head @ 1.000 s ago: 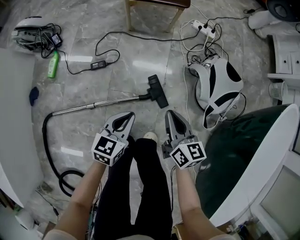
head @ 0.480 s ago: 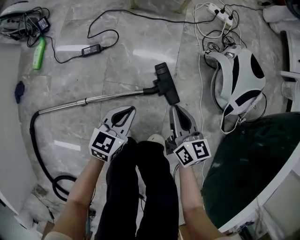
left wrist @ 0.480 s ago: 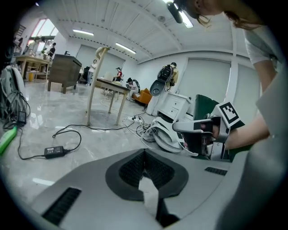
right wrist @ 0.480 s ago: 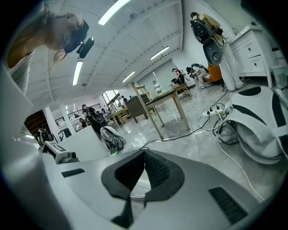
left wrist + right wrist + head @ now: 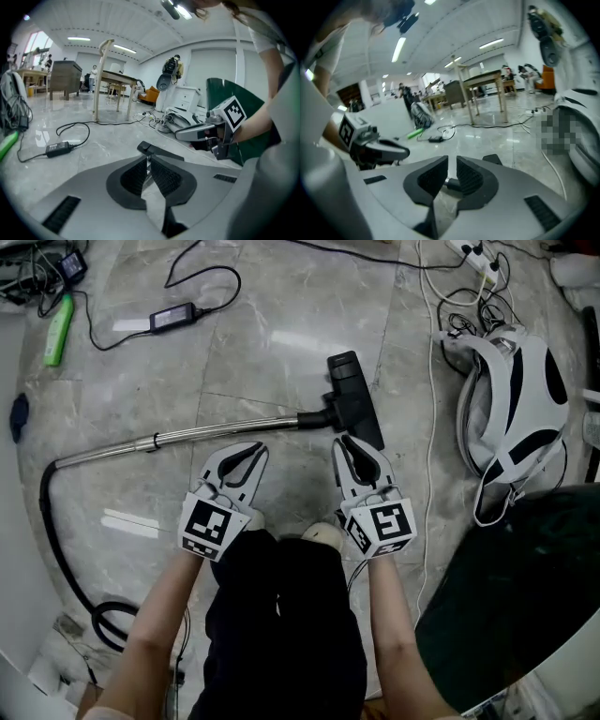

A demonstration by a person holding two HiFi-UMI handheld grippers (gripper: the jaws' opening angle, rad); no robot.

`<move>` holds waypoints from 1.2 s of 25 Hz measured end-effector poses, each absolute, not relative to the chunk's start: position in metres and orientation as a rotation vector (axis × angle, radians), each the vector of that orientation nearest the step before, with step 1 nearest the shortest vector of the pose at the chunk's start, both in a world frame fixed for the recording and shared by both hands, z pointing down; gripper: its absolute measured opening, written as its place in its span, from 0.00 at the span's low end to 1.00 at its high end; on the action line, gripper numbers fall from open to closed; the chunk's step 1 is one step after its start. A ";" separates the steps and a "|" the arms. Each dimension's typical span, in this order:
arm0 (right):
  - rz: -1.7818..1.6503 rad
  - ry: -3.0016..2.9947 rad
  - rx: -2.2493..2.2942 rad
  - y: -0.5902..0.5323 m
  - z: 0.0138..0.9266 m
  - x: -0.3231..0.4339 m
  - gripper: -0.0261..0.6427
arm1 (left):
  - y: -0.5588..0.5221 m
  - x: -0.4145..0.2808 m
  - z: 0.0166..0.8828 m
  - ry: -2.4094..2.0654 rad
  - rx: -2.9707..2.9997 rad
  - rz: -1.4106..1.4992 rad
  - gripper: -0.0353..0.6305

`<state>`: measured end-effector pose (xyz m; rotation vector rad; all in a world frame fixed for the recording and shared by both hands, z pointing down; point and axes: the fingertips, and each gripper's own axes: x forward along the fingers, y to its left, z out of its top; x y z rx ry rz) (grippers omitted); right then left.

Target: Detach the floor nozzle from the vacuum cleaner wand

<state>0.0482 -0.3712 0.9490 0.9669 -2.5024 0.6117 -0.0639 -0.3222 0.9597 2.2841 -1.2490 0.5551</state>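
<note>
Black floor nozzle (image 5: 354, 401) flat on the marble floor (image 5: 281, 343), not yet off; its neck (image 5: 322, 418) sits on the end of the metal wand (image 5: 225, 430), which runs away left to a dark hose (image 5: 58, 531) looping back toward the person. Left gripper (image 5: 251, 450) hangs just short of the wand, pads pressed together, nothing in them. Right gripper (image 5: 349, 442) tip just beside the neck; its jaws have just been opening, now only a narrow slit, nothing between them, the neck showing beyond the gap. Risks as I read them: slit looks too tight for the neck, so a push down could knock the nozzle askew instead of seating round it. Wand lies loose on slick stone; pulling the nozzle without the left tongs spread and clamped on the tube would likely drag the whole length along. White cable (image 5: 431, 474) from the vacuum body (image 5: 516, 399) trails near the right side and could snag
</note>
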 end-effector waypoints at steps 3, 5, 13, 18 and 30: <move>0.259 -2.383 0.619 -0.363 0.989 0.034 0.27 | -0.329 -0.065 0.995 -1.228 2.344 0.780 0.12; 0.009 -2.273 0.395 -0.358 1.016 0.026 0.31 | -0.333 -0.062 1.023 -1.138 2.374 0.941 0.31; -0.449 -1.921 0.005 -0.367 1.093 0.017 0.32 | -0.335 -0.064 1.119 -0.660 2.340 1.651 0.43; -0.601 -1.725 -0.088 -0.372 1.117 0.020 0.32 | -0.336 -0.068 1.129 -0.603 2.397 1.851 0.30; -0.404 -1.696 0.115 -0.405 1.108 0.096 0.31 | -0.307 -0.153 1.134 -0.655 2.140 1.982 0.29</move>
